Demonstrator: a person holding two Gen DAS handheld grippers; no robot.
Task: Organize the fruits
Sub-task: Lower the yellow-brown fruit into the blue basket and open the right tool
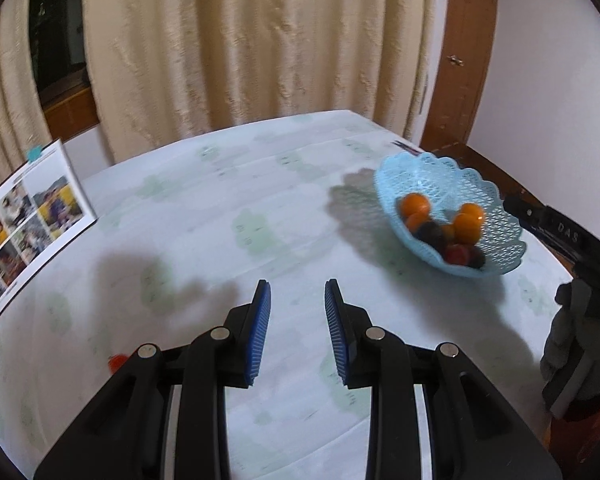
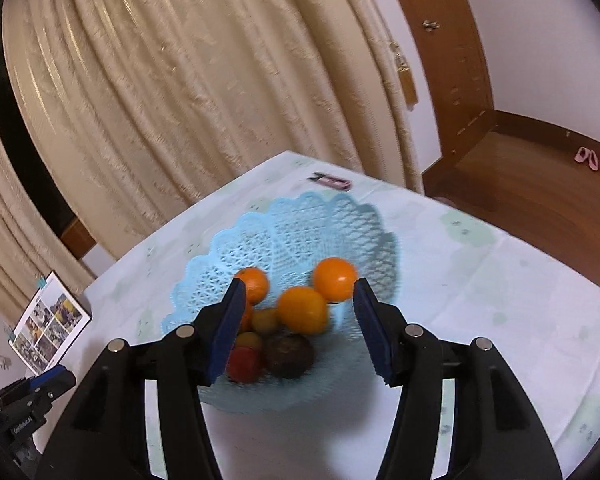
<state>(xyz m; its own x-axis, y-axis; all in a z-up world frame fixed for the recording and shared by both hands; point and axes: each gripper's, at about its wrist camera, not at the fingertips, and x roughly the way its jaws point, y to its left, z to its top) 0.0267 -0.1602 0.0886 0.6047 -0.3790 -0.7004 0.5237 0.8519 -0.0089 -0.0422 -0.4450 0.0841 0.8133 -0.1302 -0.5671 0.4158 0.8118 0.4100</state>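
A light blue lattice basket (image 2: pixel 332 220) stands on the table and holds several fruits: oranges (image 2: pixel 302 309), a dark plum (image 2: pixel 289 355) and a red fruit (image 2: pixel 242 365). My right gripper (image 2: pixel 300 292) is open and empty, hovering just above the basket's near side. In the left wrist view the basket (image 1: pixel 432 176) is at the right, with the right gripper's body (image 1: pixel 560 232) beside it. My left gripper (image 1: pixel 298 292) is open and empty over the bare tablecloth. A small red fruit (image 1: pixel 118 361) lies on the cloth, half hidden behind the left gripper's left arm.
A photo calendar (image 1: pixel 28 224) stands at the table's left edge. A small pink and black object (image 2: pixel 332 181) lies beyond the basket near the far edge. Cream curtains hang behind the table, and a wooden floor lies to the right.
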